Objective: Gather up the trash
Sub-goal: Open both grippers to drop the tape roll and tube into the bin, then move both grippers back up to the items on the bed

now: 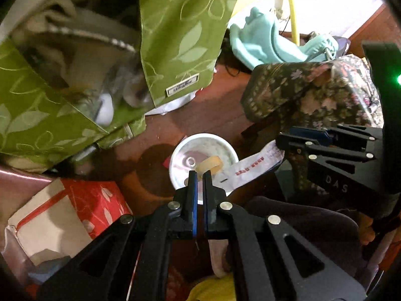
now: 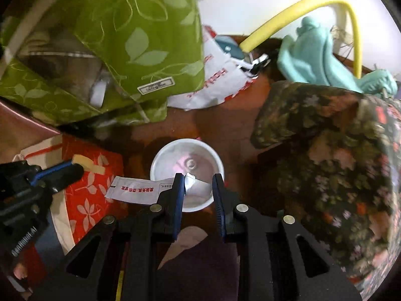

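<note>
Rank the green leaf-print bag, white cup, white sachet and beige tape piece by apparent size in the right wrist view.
1. green leaf-print bag, largest by far.
2. white cup.
3. white sachet, though it hangs nearer the camera than the cup, so this is unsure.
4. beige tape piece, smallest.

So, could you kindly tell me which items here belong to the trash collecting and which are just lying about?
Job: round white plastic cup; beige tape ring; white paper packet with red print.
Lying about: green leaf-print bag; red floral tissue box; pale teal plastic seat.

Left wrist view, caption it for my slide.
Left gripper holding a tan tape ring above a white plastic cup on the wooden floor.
</note>
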### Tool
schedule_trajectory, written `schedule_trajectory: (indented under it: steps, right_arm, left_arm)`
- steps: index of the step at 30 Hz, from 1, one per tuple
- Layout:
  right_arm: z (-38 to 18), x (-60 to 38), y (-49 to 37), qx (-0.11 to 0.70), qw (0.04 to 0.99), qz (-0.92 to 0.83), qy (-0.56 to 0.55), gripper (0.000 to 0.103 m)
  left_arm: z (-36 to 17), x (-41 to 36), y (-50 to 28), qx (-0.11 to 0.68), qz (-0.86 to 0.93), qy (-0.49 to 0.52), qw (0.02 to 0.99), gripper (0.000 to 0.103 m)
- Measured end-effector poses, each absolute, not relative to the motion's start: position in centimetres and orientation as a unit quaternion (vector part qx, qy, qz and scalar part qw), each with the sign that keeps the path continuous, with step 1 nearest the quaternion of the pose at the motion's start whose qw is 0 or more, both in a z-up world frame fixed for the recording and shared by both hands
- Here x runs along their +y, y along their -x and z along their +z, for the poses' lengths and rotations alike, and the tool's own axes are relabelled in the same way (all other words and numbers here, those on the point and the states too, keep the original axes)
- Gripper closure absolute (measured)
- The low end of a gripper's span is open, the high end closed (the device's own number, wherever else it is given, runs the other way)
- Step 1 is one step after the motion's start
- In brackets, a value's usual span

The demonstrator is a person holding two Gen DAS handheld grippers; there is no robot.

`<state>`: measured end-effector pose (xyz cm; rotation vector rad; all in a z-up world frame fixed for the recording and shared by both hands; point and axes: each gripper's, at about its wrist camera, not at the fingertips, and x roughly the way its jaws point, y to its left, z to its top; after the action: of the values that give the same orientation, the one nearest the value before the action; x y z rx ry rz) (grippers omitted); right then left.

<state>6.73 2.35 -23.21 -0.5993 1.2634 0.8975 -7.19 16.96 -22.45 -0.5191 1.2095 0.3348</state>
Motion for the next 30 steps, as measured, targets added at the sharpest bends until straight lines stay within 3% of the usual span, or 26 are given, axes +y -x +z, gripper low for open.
schedule_trajectory:
  steps: [3, 8, 13, 15, 17, 19, 30]
  right_arm:
    - [-24.3, 3.2, -7.4, 0.594, 0.648, 0.408, 0.245, 0.081]
    - [-25.0, 3.2, -8.4, 0.614, 0.639, 0.405, 0.224, 0.061]
    - [-24.5, 2.6, -8.9, 0.607, 0.646, 0.402, 0.232, 0.061]
    - [-23.9, 2.2, -9.0, 0.599, 0.652, 0.402, 0.234, 0.061]
    - [-23.5, 1.9, -9.2, 0.596, 0.654, 0.405, 0.232, 0.061]
    - [-22.9, 1.5, -9.2, 0.594, 0.655, 0.408, 0.226, 0.061]
    - [-18.7, -1.5, -8.3, 0.559, 0.686, 0.421, 0.2, 0.061]
  left_arm:
    - [-23.5, 17.4, 6.5, 0.568, 0.151, 0.245, 0.771, 0.101]
    - [-25.2, 17.5, 5.0, 0.582, 0.141, 0.252, 0.761, 0.101]
    - [-26.3, 17.0, 4.0, 0.591, 0.124, 0.26, 0.753, 0.101]
    - [-26.5, 16.8, 3.6, 0.594, 0.123, 0.263, 0.75, 0.096]
    - [-26.5, 16.6, 3.3, 0.598, 0.123, 0.26, 0.748, 0.082]
    - [-26.3, 16.3, 3.2, 0.597, 0.127, 0.251, 0.751, 0.079]
    - [-21.7, 14.0, 3.2, 0.576, 0.127, 0.207, 0.78, 0.079]
